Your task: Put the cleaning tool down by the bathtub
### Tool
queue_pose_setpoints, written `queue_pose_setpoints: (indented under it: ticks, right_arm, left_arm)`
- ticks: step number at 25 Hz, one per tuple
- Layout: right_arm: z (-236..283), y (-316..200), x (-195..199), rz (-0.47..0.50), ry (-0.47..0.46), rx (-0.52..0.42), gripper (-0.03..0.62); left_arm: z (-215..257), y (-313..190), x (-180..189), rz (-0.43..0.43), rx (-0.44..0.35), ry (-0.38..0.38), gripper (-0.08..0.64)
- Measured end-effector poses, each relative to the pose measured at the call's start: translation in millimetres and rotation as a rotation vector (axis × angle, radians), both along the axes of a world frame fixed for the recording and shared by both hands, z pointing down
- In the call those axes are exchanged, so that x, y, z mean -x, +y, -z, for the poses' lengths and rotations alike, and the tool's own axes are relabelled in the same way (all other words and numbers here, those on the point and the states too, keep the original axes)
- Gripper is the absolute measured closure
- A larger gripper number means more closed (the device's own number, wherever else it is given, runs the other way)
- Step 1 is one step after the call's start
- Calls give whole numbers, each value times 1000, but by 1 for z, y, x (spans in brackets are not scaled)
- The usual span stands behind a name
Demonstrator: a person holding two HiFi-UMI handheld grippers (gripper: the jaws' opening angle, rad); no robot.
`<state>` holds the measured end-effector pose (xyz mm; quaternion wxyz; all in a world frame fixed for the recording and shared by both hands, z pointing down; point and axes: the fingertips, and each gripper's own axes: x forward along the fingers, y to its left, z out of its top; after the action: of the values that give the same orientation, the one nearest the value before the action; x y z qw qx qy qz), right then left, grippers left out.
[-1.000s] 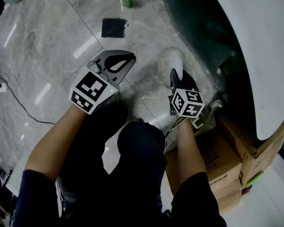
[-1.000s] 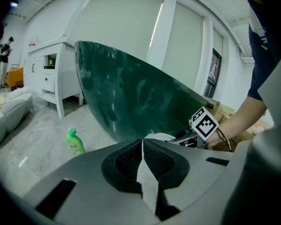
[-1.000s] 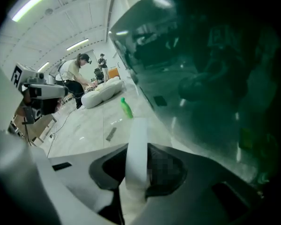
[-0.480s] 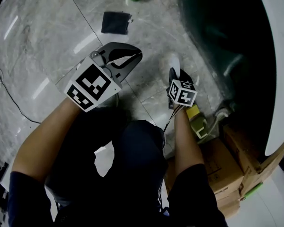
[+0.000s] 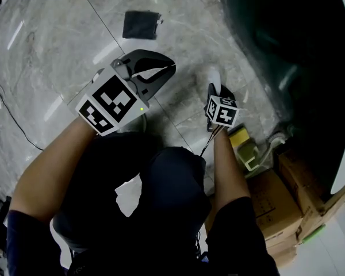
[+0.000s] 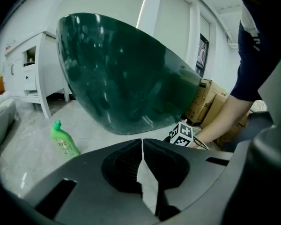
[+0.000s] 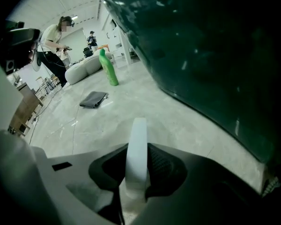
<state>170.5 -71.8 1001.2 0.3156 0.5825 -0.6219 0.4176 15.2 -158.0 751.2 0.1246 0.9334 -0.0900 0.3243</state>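
The cleaning tool (image 7: 137,149) is a white, flat, rounded piece. It stands on edge between the jaws of my right gripper (image 7: 136,175), which is shut on it. In the head view the tool's white end (image 5: 214,75) sticks out ahead of the right gripper (image 5: 214,89), low over the marble floor and just left of the dark green bathtub (image 5: 282,45). My left gripper (image 5: 168,69) hovers to the left of it, shut with nothing held. In the left gripper view its jaws (image 6: 142,143) meet at the tips, and the bathtub (image 6: 126,74) fills the middle.
A green bottle (image 6: 64,140) stands on the floor and a dark cloth (image 5: 141,25) lies nearby. Cardboard boxes (image 5: 270,203) and a yellow-green item (image 5: 242,141) sit at the tub's near end. A white cabinet (image 6: 30,69) stands far left. People (image 7: 54,39) are in the background.
My right gripper has sunk toward the floor with the white tool, staying beside the tub. The left gripper has dropped a little and stays shut.
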Motion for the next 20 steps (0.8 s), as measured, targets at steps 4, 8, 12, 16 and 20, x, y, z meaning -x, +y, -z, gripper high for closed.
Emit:
queue_pose_setpoints:
  ticks: [4,8,12,16,20]
  right_arm:
    - [-10,10,-3,13,23,43,499]
    - [-17,16,-3,15,22,76,497]
    - [-21,21,-3,16,31,99,495]
    - [-20,22,-1,18,23,98,491]
    - [-15,24,2,18,11,89,484]
  left_arm:
    - [1,3,-6,-11,-1,0,523]
    - [2,6,-10,-21,-6,-2,523]
    - [4,5,-13,-21,-15,-1,523]
    - [5,7,-14,-20,-16,1,523]
    - [8,10,-16,-23,-17,6,523]
